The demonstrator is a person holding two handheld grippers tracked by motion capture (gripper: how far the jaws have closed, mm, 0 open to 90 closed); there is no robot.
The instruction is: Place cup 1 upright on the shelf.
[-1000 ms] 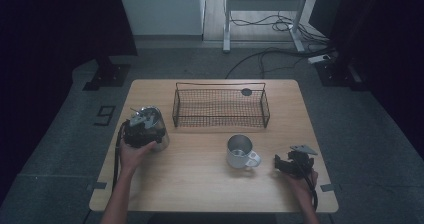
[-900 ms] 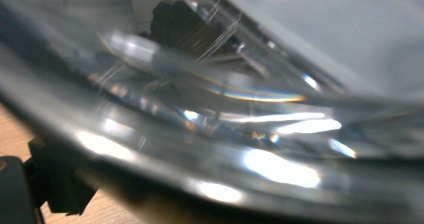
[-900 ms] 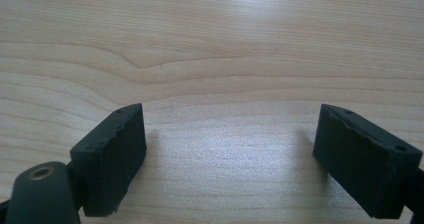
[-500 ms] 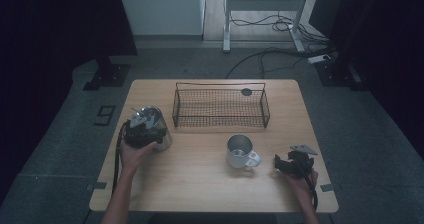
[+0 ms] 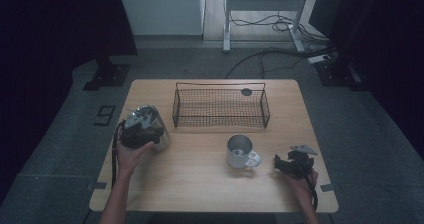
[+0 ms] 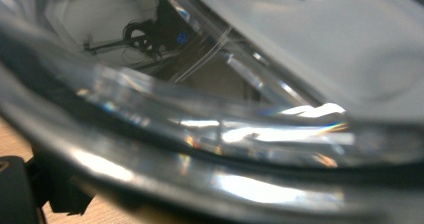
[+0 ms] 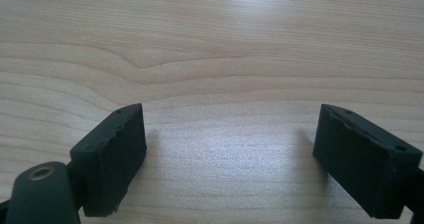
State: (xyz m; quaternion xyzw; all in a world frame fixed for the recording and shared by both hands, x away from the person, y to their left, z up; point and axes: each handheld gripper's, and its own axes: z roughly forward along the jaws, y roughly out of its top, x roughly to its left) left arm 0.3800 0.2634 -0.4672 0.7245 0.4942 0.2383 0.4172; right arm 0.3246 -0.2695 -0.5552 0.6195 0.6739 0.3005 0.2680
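1. Now the left gripper [image 5: 141, 129] is at about 9 o'clock on the light wooden table [image 5: 200, 194], right against a shiny metal cup with a clear glassy rim [image 5: 159, 130]. In the left gripper view this cup [image 6: 250, 134] is pressed very close to the lens.
2. Whether the left jaws are pinching the cup or only lie beside it, I cannot tell, because the hand and the gripper body cover them.
3. The right gripper [image 5: 286, 165] rests near 4 o'clock; its black jaws are spread wide over bare wood with nothing between them [image 7: 230, 159].
4. A white round mug with a side handle [image 5: 241, 152] stands upright at about 5 o'clock from the centre, just beside the right gripper, handle turned toward it.
5. The black wire basket [image 5: 220, 106] is at 12 o'clock with a small dark round disc [image 5: 246, 91] at its far edge.
6. I judge the step is lifting the metal cup toward the basket. To do it well, hold the cup firmly on its wall, keep it upright, and raise it above the basket rim before moving across.
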